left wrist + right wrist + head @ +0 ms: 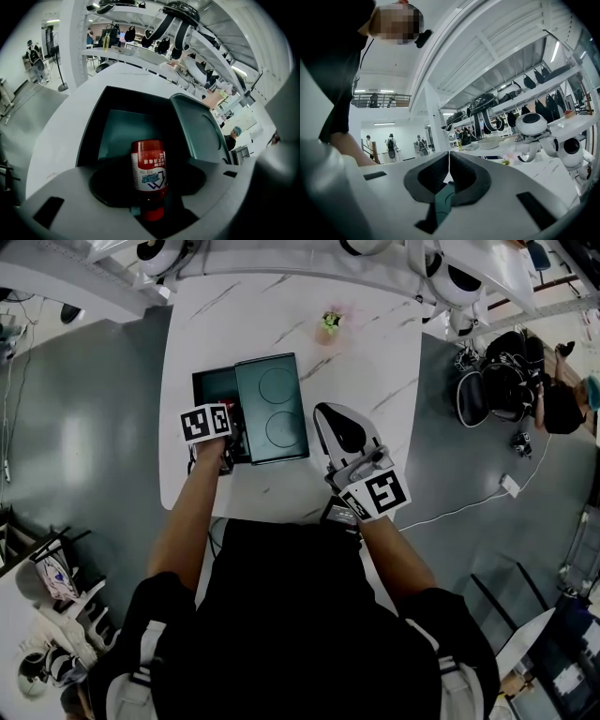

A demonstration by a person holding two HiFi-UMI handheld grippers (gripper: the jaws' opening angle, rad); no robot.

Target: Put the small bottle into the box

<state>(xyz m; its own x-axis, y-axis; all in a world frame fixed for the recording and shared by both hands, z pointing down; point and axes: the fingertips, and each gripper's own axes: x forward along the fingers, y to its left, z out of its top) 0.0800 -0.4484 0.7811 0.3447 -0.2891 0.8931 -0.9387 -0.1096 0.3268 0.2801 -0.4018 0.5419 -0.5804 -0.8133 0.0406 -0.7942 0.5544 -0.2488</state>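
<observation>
**Q:** What do the left fingers (pixel 70 194) show?
**A:** Mine pinch the small bottle (pixel 149 171), red cap nearest me, at the near edge of the open box (pixel 117 129) on the tabletop (pixel 361 362).
**Q:** And the right fingers (pixel 465 176)?
**A:** Pressed together, beside the box's lid (pixel 272 409).

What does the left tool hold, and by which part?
The left tool holds the small red plastic bottle with white label by its cap end.
</observation>
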